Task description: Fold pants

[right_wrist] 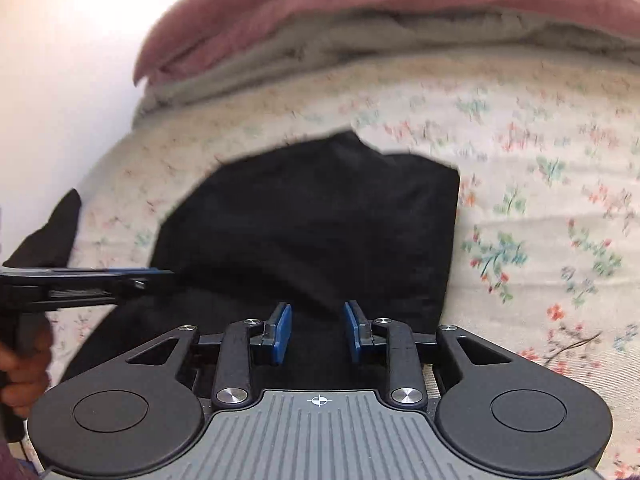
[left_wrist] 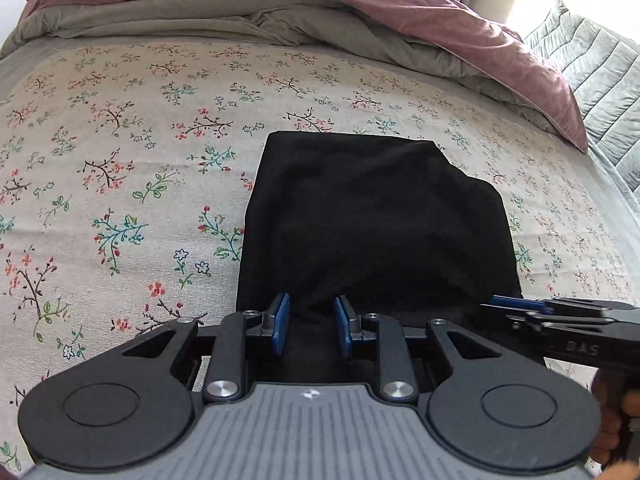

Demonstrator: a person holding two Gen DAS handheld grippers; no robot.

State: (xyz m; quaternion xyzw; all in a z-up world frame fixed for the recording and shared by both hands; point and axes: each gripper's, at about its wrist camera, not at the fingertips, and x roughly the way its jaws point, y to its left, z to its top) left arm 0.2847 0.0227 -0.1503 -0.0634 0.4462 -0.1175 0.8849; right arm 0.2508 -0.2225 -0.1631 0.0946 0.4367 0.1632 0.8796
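Black pants (left_wrist: 372, 216) lie folded into a compact rectangle on the floral bedsheet (left_wrist: 120, 140). My left gripper (left_wrist: 311, 308) hovers over the near edge of the pants, blue pads apart, with only the cloth lying below showing in the gap. In the right wrist view the same pants (right_wrist: 312, 216) sit just ahead of my right gripper (right_wrist: 318, 312), whose pads also stand apart with nothing pinched. Each gripper shows side-on in the other's view: the right gripper (left_wrist: 520, 304) at the pants' near right corner, the left gripper (right_wrist: 152, 274) at their near left side.
A pink duvet (left_wrist: 440, 20) and a grey-green blanket (left_wrist: 180, 16) are bunched along the far side of the bed. A quilted grey cover (left_wrist: 600, 64) lies at the far right. A white wall (right_wrist: 60, 60) borders the bed. A hand (right_wrist: 24, 368) grips the left tool.
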